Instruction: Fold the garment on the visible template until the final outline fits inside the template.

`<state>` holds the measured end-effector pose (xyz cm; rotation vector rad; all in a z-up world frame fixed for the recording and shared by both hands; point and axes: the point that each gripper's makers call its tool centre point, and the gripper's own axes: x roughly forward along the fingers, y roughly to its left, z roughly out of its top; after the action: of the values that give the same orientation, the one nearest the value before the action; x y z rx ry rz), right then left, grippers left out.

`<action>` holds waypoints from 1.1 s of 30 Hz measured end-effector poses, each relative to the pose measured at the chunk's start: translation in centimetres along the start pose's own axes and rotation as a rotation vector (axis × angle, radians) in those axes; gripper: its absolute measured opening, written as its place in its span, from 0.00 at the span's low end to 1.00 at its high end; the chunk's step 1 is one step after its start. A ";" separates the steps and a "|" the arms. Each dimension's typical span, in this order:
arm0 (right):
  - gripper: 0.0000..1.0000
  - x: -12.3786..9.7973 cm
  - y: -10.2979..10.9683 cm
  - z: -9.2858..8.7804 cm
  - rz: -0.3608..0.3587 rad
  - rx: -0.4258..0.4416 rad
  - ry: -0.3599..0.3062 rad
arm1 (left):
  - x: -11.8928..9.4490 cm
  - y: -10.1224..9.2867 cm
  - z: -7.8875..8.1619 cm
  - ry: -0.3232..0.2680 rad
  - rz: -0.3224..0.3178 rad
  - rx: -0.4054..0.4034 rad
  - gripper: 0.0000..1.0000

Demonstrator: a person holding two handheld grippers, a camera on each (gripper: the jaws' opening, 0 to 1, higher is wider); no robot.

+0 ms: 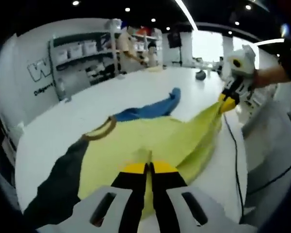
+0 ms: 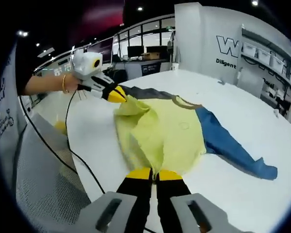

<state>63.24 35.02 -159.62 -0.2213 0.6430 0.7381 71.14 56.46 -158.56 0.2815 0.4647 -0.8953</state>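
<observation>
A garment with a yellow body [image 1: 160, 138], a blue sleeve [image 1: 150, 109], a dark grey sleeve [image 1: 58, 184] and a brown collar [image 1: 102, 130] lies on the white table [image 1: 126, 92]. My left gripper [image 1: 148, 167] is shut on one end of its yellow hem. The right gripper [image 1: 227, 103] pinches the other end, lifted a little off the table. In the right gripper view my right gripper [image 2: 154, 174] is shut on the yellow cloth [image 2: 169, 131]. There the left gripper [image 2: 119, 95], held by a hand, grips the far corner. The blue sleeve [image 2: 228, 143] trails right.
A black cable [image 1: 235, 160] hangs over the table's edge, also the cable [image 2: 77, 155] near a mesh surface. A dark round object [image 1: 200, 75] sits at the table's far end. Shelves with boxes [image 1: 82, 53] stand beyond the table.
</observation>
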 end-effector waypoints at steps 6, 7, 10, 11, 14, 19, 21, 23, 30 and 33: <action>0.00 -2.3 -2.2 3.9 -0.044 -0.004 -0.084 | -4.8 3.6 3.4 -0.125 0.089 -0.095 0.00; 0.00 -2.6 -2.5 4.2 -0.047 -0.006 -0.090 | -5.4 3.9 3.6 -0.126 0.093 -0.098 0.00; 0.00 -4.0 -3.4 7.4 -0.037 0.045 -0.197 | -7.3 3.4 6.6 -0.181 0.066 -0.093 0.00; 0.00 -4.2 -3.5 7.8 -0.038 0.045 -0.206 | -7.8 3.4 7.1 -0.182 0.065 -0.085 0.00; 0.00 -6.0 -4.3 10.3 -0.052 0.034 -0.258 | -9.6 3.9 8.7 -0.191 0.081 -0.019 0.00; 0.00 -7.1 -5.4 11.3 -0.085 0.006 -0.272 | -12.5 6.3 10.1 -0.233 0.129 -0.020 0.00; 0.00 -7.4 -5.7 11.5 -0.093 0.008 -0.276 | -13.2 6.9 10.0 -0.230 0.147 -0.017 0.00; 0.00 -7.8 -5.9 11.6 -0.095 0.016 -0.284 | -13.8 7.3 10.2 -0.226 0.165 -0.015 0.00; 0.00 -8.4 -4.1 11.2 -0.077 -0.026 -0.269 | -15.6 4.0 8.4 -0.171 0.091 0.060 0.00; 0.00 -8.5 -3.0 9.5 -0.039 -0.030 -0.237 | -15.5 2.1 5.9 -0.151 0.038 0.047 0.00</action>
<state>64.92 31.94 -146.99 -0.1699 0.4017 0.7234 66.12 65.81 -145.65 0.2628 0.2979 -0.8846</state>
